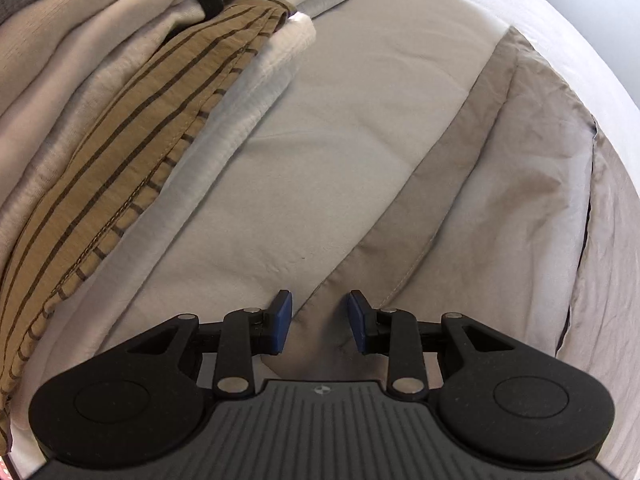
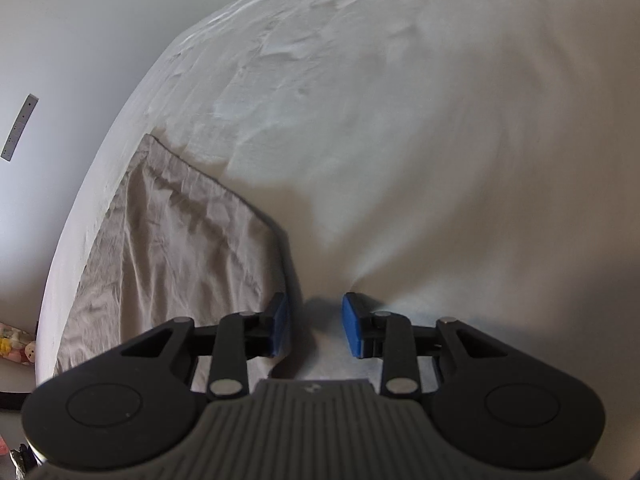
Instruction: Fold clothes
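A taupe garment (image 1: 424, 200) lies flat on the bed, its folded edge running diagonally over a paler grey cloth layer (image 1: 320, 140). My left gripper (image 1: 320, 304) points steeply down at that fold edge, open, its blue pads (image 1: 282, 320) apart with cloth below them and nothing pinched. In the right wrist view the same crumpled taupe garment (image 2: 180, 248) spreads to the left on the white sheet (image 2: 400, 120). My right gripper (image 2: 315, 304) hovers open at the garment's right edge, one finger over the cloth and the other over the sheet.
A stack of folded clothes (image 1: 80, 80) fills the upper left, with a mustard striped piece (image 1: 132, 152) on its near side. The bed's rounded edge (image 2: 100, 160) drops to the floor at the left, where a soft toy (image 2: 16, 346) lies.
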The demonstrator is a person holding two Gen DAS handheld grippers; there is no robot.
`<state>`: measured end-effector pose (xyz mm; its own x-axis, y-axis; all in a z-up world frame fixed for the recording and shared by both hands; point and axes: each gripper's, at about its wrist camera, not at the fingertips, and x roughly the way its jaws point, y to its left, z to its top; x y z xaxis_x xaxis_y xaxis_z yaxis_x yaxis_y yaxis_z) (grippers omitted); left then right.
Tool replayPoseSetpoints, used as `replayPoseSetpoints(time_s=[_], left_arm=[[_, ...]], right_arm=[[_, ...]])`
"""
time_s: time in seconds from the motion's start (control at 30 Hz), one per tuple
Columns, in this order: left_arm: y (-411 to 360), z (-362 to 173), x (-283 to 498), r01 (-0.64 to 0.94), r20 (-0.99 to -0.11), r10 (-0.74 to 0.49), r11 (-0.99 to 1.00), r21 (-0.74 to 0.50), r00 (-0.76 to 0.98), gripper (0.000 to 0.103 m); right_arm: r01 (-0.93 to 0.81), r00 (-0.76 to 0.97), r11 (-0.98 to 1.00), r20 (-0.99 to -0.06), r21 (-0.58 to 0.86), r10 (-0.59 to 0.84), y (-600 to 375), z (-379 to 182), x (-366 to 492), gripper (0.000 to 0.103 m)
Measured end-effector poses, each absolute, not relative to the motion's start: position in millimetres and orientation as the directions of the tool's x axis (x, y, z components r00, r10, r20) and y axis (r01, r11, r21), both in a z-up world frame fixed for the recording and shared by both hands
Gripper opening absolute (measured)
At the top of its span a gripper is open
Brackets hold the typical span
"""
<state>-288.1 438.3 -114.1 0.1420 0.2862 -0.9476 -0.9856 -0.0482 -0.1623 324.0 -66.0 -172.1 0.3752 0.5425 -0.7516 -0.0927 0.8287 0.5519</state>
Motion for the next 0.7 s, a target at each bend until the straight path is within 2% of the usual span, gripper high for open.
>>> replayPoseSetpoints(time_s=[0.03, 0.07, 0.1, 0.13, 0.33, 0.43, 0.53, 0.57, 0.6, 0.67, 0.7], left_arm=[[439, -114, -286, -0.987, -0.948, 0.286, -0.046, -0.157, 0.137, 0.036], [439, -114, -285, -0.987, -0.949, 0.286, -0.045, -0.153, 0.134, 0.036], [439, -114, -285, -0.987, -0.949, 0.286, -0.046, -0.153, 0.134, 0.036], [439, -114, -284, -0.987, -0.949, 0.286, -0.049, -0.156, 0.135, 0.036], [438, -115, -285, -0.984, -0.947, 0.287, -0.058, -0.166, 0.143, 0.036], [439, -115, -283, -0.986, -0.948, 0.287, -0.054, -0.159, 0.137, 0.036], [440, -115, -283, -0.986, -0.948, 0.287, -0.055, -0.160, 0.138, 0.036], [440, -115, -284, -0.985, -0.947, 0.288, -0.057, -0.163, 0.141, 0.036], [440, -115, -285, -0.984, -0.947, 0.288, -0.058, -0.167, 0.143, 0.036], [440, -115, -286, -0.983, -0.946, 0.289, -0.061, -0.172, 0.147, 0.036], [440, -115, -286, -0.983, -0.946, 0.288, -0.062, -0.173, 0.148, 0.036]], right_arm=[[-0.099, 0.374, 0.824, -0.747, 0.558, 0.550, -64, -173, 323, 0.035], [-0.105, 0.373, 0.820, -0.742, 0.563, 0.558, -61, -174, 323, 0.025], [-0.109, 0.360, 0.816, -0.743, 0.567, 0.564, -60, -175, 324, 0.005], [-0.112, 0.348, 0.813, -0.744, 0.572, 0.571, -59, -175, 326, 0.000], [-0.140, 0.472, 0.855, -0.726, 0.499, 0.501, -74, -139, 326, 0.000], [-0.113, 0.461, 0.854, -0.735, 0.508, 0.498, -82, -136, 333, 0.000], [-0.051, 0.383, 0.812, -0.740, 0.581, 0.553, -85, -151, 338, 0.018], [-0.026, 0.350, 0.790, -0.735, 0.612, 0.581, -85, -158, 340, 0.038], [-0.031, 0.341, 0.793, -0.739, 0.609, 0.581, -79, -161, 339, 0.041], [-0.042, 0.322, 0.797, -0.747, 0.603, 0.582, -68, -166, 336, 0.039], [-0.047, 0.312, 0.799, -0.751, 0.600, 0.582, -62, -169, 335, 0.030]])
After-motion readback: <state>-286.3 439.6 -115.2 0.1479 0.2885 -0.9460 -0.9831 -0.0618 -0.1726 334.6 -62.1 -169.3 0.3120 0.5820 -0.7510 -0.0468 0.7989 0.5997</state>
